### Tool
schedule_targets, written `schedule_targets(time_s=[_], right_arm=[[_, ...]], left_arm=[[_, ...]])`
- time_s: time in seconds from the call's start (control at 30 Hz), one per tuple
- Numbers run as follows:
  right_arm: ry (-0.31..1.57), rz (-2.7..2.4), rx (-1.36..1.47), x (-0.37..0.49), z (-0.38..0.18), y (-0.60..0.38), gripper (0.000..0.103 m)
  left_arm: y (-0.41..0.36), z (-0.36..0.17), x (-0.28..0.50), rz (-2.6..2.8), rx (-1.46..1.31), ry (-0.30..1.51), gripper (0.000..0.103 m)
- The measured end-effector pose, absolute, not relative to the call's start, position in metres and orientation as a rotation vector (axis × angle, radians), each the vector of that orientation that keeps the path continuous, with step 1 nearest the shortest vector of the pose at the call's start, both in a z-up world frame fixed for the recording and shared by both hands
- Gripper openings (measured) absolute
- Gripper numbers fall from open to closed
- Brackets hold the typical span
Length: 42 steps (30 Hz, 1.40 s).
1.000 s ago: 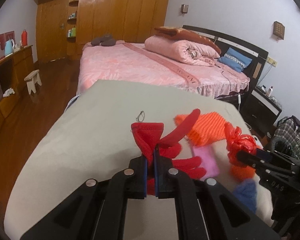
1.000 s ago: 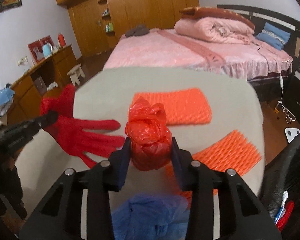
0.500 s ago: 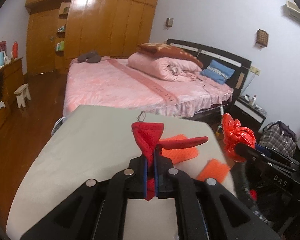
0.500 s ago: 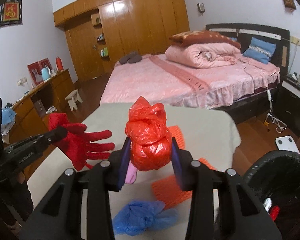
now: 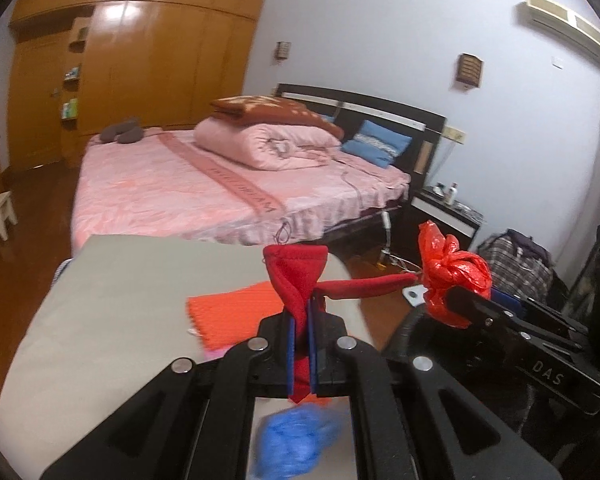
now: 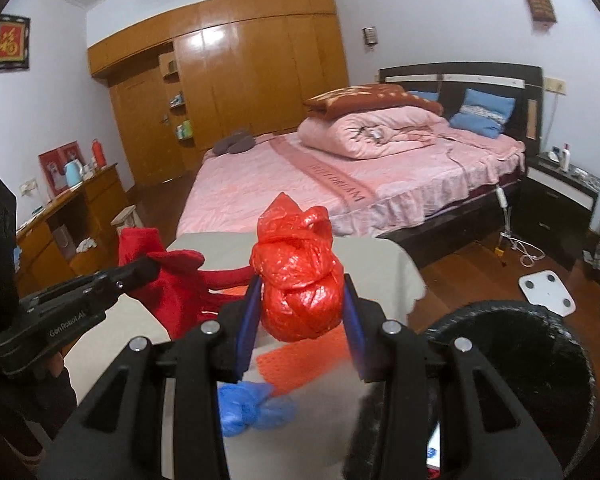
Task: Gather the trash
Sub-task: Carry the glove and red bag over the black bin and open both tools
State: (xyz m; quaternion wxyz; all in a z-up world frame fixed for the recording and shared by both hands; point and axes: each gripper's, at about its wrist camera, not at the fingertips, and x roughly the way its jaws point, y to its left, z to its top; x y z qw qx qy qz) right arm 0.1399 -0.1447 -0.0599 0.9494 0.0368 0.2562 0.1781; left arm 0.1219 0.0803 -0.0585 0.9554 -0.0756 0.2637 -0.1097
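Observation:
My left gripper (image 5: 300, 320) is shut on a red glove (image 5: 296, 276) and holds it above the grey table (image 5: 112, 304); the glove also shows in the right wrist view (image 6: 172, 280). My right gripper (image 6: 300, 304) is shut on a knotted red plastic bag (image 6: 298, 280), held above the table's right end; the bag also shows in the left wrist view (image 5: 452, 268). A black-lined trash bin (image 6: 520, 364) stands just right of the table. A crumpled blue glove (image 6: 252, 408), orange foam nets (image 6: 300, 360) and another orange net (image 5: 236, 308) lie on the table.
A pink bed (image 6: 340, 184) stands beyond the table, with a nightstand (image 6: 556, 200) to its right. A white scale (image 6: 548, 288) and cables lie on the wooden floor. A wooden sideboard (image 6: 68, 216) runs along the left wall.
Both grippers have risen and swung right with their loads. The table has dropped lower in view and the trash bin has come closer under the right gripper.

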Motion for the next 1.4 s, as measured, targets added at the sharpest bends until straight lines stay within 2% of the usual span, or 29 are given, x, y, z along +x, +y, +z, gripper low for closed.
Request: schedule_targets(time_s=[0.8, 1.03, 1.4], right_arm=[[0.482, 0.018, 0.09, 0.092, -0.068, -0.302, 0.037], [0.502, -0.036, 0.112, 0.093, -0.084, -0.326, 0.037], [0.577, -0.076, 0.133, 0.106, -0.116, -0.337, 0.038]], left_arm=[[-0.088, -0.026, 0.12, -0.582, -0.085, 0.475, 0.005], [-0.118, -0.045, 0.131, -0.636, -0.072, 0.513, 0.005], [-0.126, -0.096, 0.152, -0.61, -0.049, 0.636, 0.005]])
